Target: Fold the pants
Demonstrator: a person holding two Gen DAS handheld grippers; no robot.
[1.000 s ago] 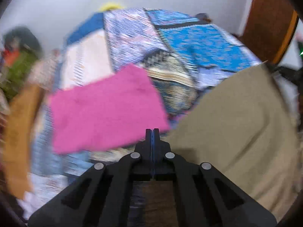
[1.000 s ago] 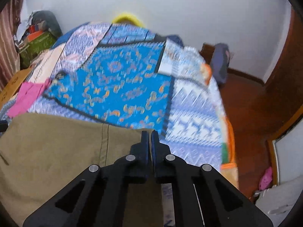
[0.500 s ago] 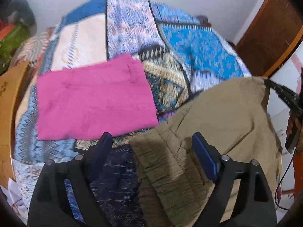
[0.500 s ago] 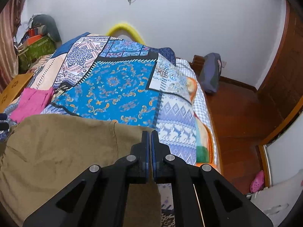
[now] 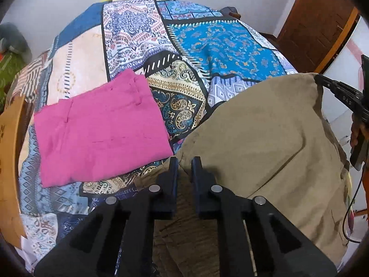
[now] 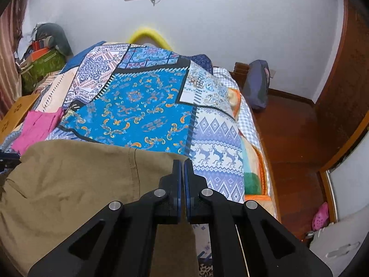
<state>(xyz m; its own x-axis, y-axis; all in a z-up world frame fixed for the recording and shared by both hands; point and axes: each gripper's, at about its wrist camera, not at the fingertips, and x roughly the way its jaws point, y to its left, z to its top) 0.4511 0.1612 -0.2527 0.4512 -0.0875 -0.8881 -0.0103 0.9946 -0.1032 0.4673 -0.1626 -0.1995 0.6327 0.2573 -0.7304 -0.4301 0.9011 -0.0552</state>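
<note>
Khaki pants (image 5: 265,138) lie spread on the near part of the bed (image 5: 221,53), over the patchwork bedspread, with their far edge lifted slightly. A folded pink garment (image 5: 101,131) lies flat to their left, just beside them; whether the two touch is hard to say.

Left tongs (image 5: 184,161): jaws closing at this moment on the left corner of the khaki cloth. Fabric sits between the fingers and a narrow gap remains, so the pads do not yet look to be pressing on it.

Right tongs (image 6: 183,164): fully closed at the right corner of the same far edge. The cloth edge runs into the fingertips (most likely pinched there, though the pads hide the contact itself). In the left view these tongs appear at the far right, with part of a person's hand (image 5: 356,131) behind them.

Step in hand, as judged: securing both corners of one edge ahead of a fold. The right side seems ready; the left grip is being completed.

Next move calls for: left jaws finishing their pinch on the corner, then both tongs raising the edge together and carrying it across the pants to meet the opposite edge, keeping the cloth taut between them so it does not sag or bunch. The pink garment sits close on the left (worth avoiding during the sweep).
</note>
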